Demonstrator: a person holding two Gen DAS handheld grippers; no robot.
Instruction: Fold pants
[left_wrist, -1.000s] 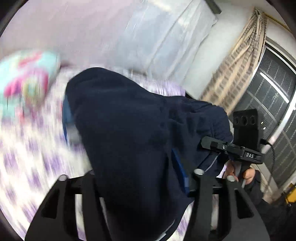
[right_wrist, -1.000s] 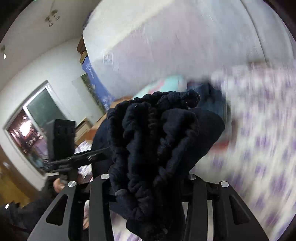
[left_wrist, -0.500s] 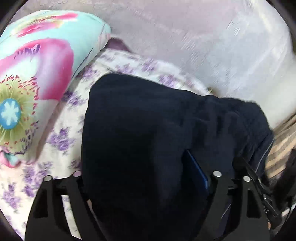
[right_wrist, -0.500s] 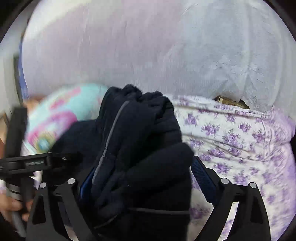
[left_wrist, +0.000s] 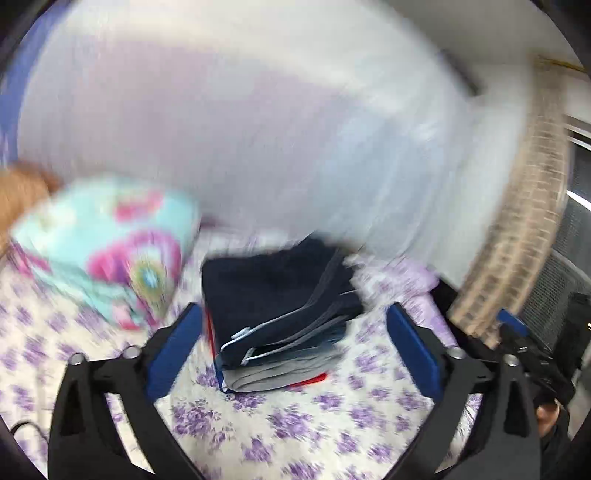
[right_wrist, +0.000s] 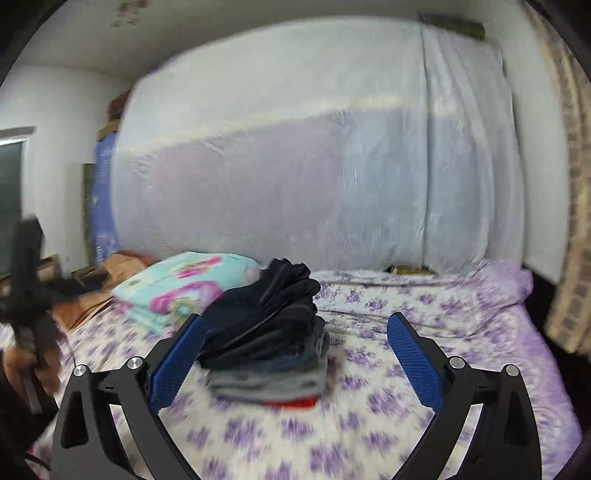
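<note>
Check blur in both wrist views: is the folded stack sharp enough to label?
Left wrist: heavy motion smear on the floral turquoise pillow and white backdrop; stack of folded dark navy pants soft but readable. Right wrist: sharper backdrop, stack and purple-flowered bedsheet mildly blurred. Fisheye bends both.

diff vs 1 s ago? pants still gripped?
No. Both let go: the dark pants now lie folded on top of the clothes stack on the bed. The left hand-held gripper and right hand-held gripper have pulled back, jaws opening, pads clear. Floral pillow and bedsheet unchanged.
</note>
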